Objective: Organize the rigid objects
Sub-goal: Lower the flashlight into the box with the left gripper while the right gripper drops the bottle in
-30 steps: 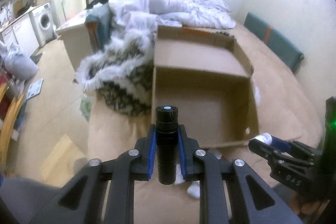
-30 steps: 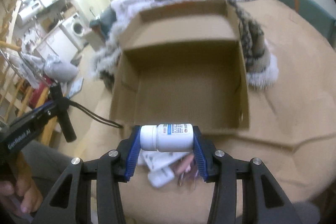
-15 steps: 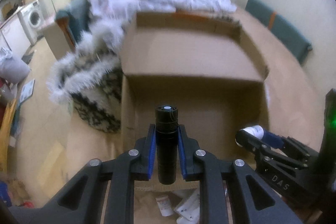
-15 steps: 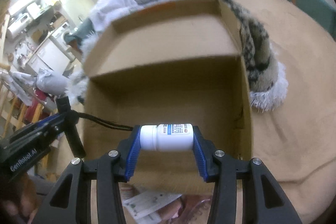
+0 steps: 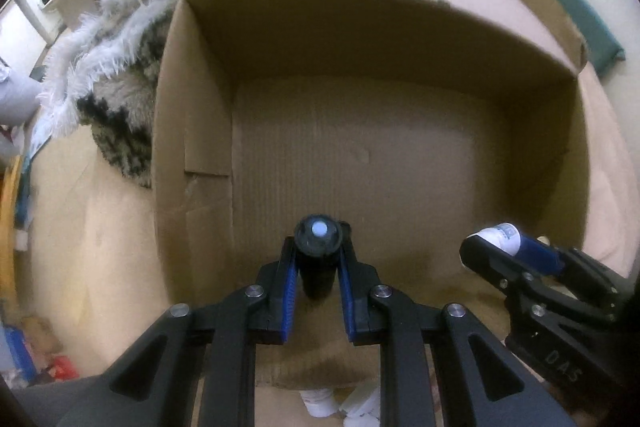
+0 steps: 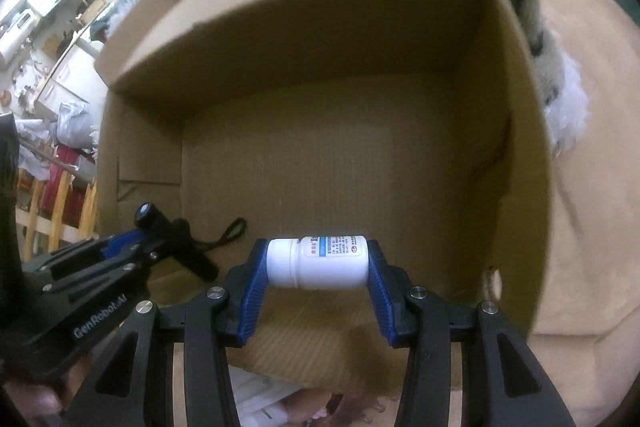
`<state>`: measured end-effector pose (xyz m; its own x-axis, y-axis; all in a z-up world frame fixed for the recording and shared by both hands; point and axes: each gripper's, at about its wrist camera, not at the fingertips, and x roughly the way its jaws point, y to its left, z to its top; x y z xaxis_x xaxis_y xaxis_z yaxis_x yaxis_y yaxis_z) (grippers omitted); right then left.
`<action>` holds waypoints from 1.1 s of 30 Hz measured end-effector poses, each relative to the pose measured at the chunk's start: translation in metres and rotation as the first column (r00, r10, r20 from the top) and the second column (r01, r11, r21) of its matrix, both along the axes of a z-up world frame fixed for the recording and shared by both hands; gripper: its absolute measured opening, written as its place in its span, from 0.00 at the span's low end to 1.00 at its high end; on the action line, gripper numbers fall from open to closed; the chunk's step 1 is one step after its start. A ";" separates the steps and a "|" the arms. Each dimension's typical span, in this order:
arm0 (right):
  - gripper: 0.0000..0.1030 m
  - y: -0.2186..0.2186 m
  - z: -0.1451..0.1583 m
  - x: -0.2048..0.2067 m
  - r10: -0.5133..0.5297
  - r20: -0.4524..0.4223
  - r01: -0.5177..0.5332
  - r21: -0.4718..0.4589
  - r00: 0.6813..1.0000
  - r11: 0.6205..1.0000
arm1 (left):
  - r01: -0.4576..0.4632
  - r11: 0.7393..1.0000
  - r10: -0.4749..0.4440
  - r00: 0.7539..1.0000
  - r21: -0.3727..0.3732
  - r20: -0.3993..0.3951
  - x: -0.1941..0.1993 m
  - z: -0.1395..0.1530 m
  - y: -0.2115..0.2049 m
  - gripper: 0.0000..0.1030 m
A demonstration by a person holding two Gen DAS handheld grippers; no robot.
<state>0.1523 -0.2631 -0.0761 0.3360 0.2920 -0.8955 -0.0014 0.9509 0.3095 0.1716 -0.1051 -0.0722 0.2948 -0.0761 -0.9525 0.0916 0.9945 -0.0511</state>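
Left gripper [image 5: 318,263] clamped on a black flashlight [image 5: 318,255], lens end pointing forward, body roughly along the fingers. Its wrist cord [image 6: 228,233] trails loose toward the box floor in the right wrist view. Right gripper [image 6: 318,263] clamped on a white pill bottle [image 6: 318,261], held sideways — cap to the left, base against the right pad, label up.

Both loads hang inside the near half of an open cardboard box [image 5: 192,147], flashlight left, bottle right, apart from each other. Box floor shows bare where visible.

Step in hand, as I read it: set both down in the box. To do it well — lower each until it is just off the cardboard before letting go, since both are round and will roll. Lay the flashlight along the left wall, the bottle toward the right wall, so neither runs into the other. Mind the cord snagging a finger on release.

Count: two grippers, one flashlight, one pill bottle, one box. Outside the near rim lie some white packets or papers [image 6: 256,399] — number unclear. Fluffy patterned blanket [image 5: 116,87] beside the box, far left.
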 end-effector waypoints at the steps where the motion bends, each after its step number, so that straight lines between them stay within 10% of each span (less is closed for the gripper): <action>1: 0.48 0.001 -0.003 0.001 0.002 -0.012 -0.002 -0.003 1.000 1.000 | 0.001 1.000 -0.001 1.000 0.002 -0.003 0.000 -0.002 -0.001 0.17; 20: 0.53 0.003 -0.031 0.010 -0.011 -0.097 0.010 -0.013 0.995 1.000 | 0.023 0.999 -0.021 0.999 0.031 -0.046 0.003 -0.022 -0.017 0.18; 28: 0.80 -0.018 -0.014 0.010 -0.078 -0.019 0.080 0.078 0.997 0.994 | -0.024 0.999 0.022 0.999 0.034 0.032 0.004 0.008 -0.008 0.55; 33: 0.86 -0.023 -0.008 0.008 -0.081 0.000 0.081 0.114 0.997 0.990 | -0.025 1.000 0.025 0.998 0.009 0.059 0.001 0.022 -0.002 0.57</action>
<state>0.1603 -0.2865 -0.0845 0.3666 0.3636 -0.8564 0.0728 0.9064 0.4160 0.1721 -0.1070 -0.0505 0.3522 -0.0591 -0.9341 0.0692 0.9969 -0.0370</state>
